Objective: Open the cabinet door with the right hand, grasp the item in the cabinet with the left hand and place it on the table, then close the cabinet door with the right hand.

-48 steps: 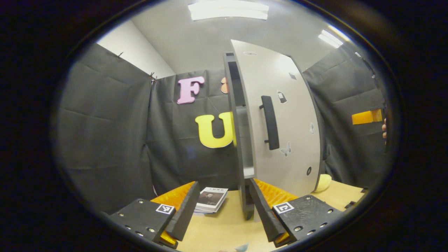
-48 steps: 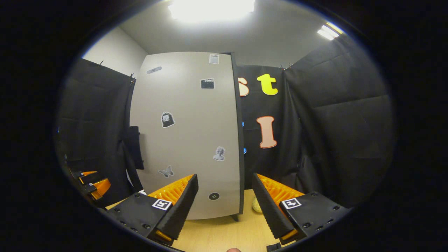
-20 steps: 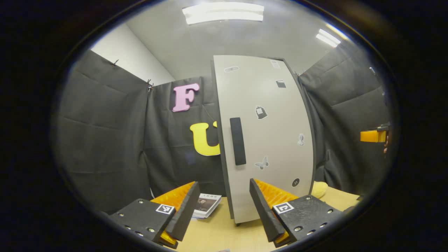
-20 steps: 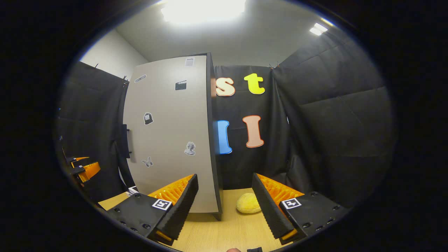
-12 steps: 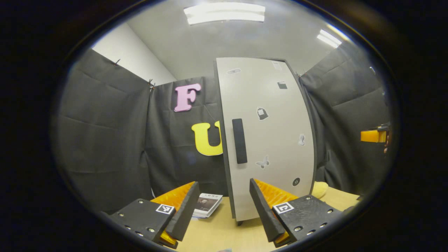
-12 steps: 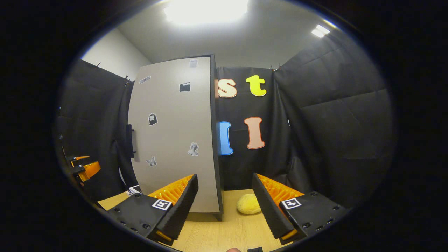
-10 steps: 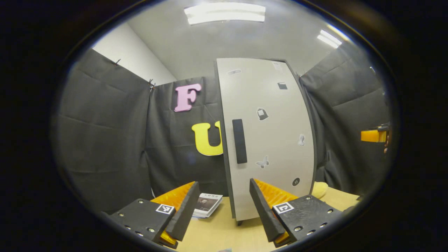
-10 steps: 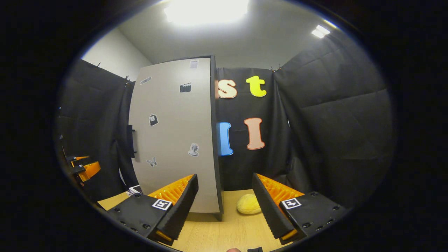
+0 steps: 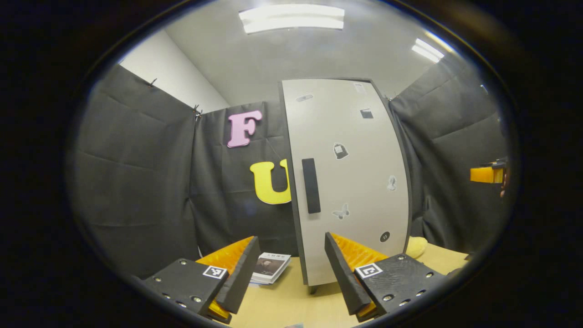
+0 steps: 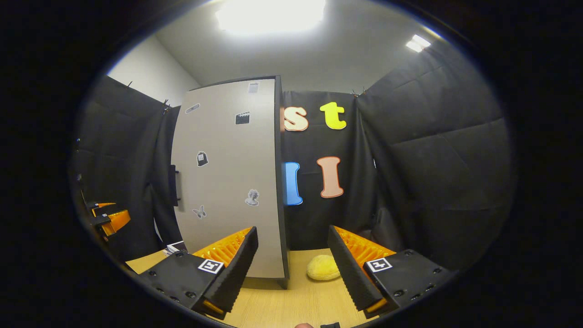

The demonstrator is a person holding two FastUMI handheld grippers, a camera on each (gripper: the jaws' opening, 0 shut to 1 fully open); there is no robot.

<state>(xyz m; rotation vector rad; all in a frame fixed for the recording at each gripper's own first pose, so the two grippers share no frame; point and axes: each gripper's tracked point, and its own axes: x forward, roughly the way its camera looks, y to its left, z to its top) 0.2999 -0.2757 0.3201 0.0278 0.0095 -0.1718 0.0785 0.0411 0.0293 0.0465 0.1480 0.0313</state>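
Left gripper view: left gripper (image 9: 291,269) spread, empty; cabinet door (image 9: 346,182) shut, handle (image 9: 310,185) ahead; book (image 9: 271,267) on table (image 9: 282,303); right gripper view: right gripper (image 10: 293,269) spread, empty; yellow item (image 10: 322,267) on table beside cabinet.

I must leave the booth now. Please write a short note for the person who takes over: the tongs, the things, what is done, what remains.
Left tongs: open, empty, facing the cabinet.
Right tongs: open, empty, off the handle.
Door: looks shut, no gap visible.
On the table: a book left of the cabinet and a yellow soft thing right of it. I cannot tell which came from inside.
Done: all steps appear finished.
Left: probably nothing. Just check that the door is fully closed.
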